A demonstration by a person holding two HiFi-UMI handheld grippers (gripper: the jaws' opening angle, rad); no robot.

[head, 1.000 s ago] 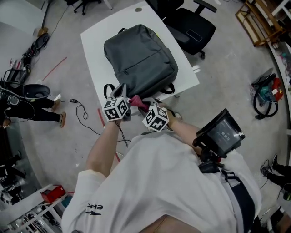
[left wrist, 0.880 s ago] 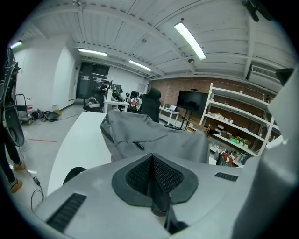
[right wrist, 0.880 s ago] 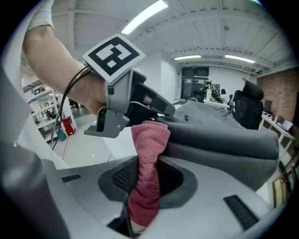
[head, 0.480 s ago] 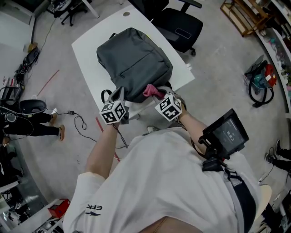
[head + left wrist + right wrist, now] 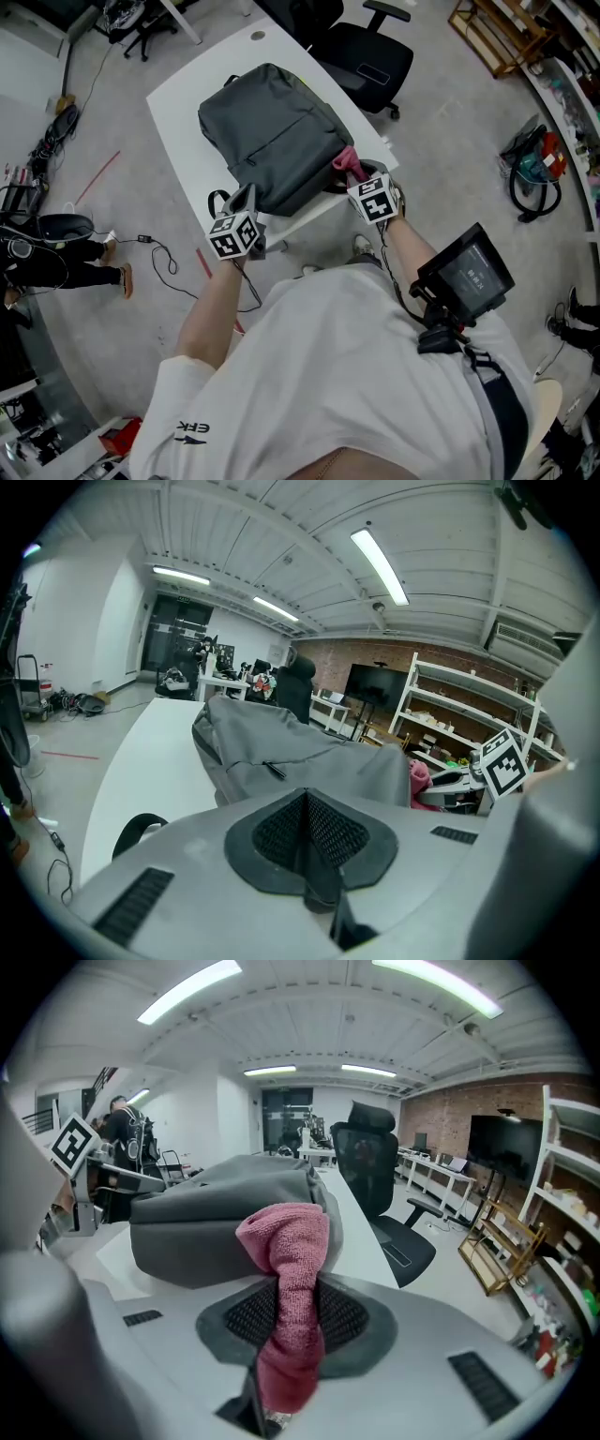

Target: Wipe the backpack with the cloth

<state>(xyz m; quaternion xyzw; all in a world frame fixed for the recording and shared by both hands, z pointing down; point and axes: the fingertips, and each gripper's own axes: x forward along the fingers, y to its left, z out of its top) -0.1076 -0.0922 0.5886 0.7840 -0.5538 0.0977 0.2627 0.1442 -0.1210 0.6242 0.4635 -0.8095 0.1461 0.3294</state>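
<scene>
A dark grey backpack (image 5: 274, 138) lies flat on a white table (image 5: 180, 146). My right gripper (image 5: 361, 180) is shut on a pink cloth (image 5: 347, 159) at the backpack's near right corner; in the right gripper view the cloth (image 5: 286, 1307) stands up between the jaws just in front of the backpack (image 5: 225, 1213). My left gripper (image 5: 246, 202) is at the backpack's near left corner, next to a black strap (image 5: 221, 199). Its jaws are pressed together with nothing between them (image 5: 323, 892). The backpack (image 5: 300, 757) fills the middle of the left gripper view.
A black office chair (image 5: 370, 52) stands just beyond the table's right edge. Cables (image 5: 164, 253) trail on the floor at the left. A screen unit (image 5: 464, 277) hangs at the person's right side. Shelving (image 5: 487, 33) and a vacuum (image 5: 532, 169) stand at the right.
My right gripper has carried the pink cloth from beside the left gripper rightward to the backpack's near right corner. The left gripper has stayed at the near left corner.
</scene>
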